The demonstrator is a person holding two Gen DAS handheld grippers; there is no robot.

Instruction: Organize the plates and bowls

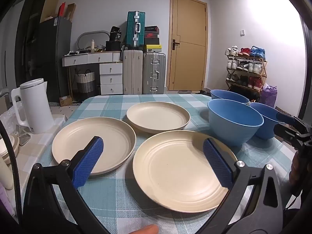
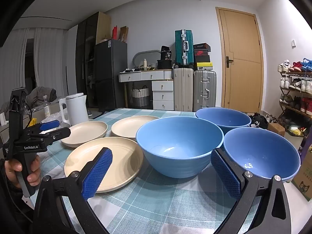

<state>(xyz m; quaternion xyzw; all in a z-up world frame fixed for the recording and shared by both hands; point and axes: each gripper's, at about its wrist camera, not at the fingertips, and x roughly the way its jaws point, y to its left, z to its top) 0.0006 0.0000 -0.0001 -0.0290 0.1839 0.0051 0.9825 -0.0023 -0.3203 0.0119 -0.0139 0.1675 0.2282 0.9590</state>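
Note:
Three cream plates lie apart on the checked tablecloth: a near plate (image 1: 181, 173), a left plate (image 1: 93, 144) and a far plate (image 1: 158, 117). Three blue bowls stand at the right: a near-left bowl (image 2: 179, 146), a right bowl (image 2: 261, 154) and a far bowl (image 2: 223, 119). My left gripper (image 1: 154, 146) is open and empty, held above the near and left plates. My right gripper (image 2: 161, 156) is open and empty, its jaws to either side of the near-left bowl, just in front of it.
A white kettle (image 1: 36, 105) stands at the table's left edge beside small dishes (image 1: 8, 150). A cardboard box (image 2: 304, 177) stands at the table's right edge. Beyond the table are suitcases, drawers, a door and a shoe rack.

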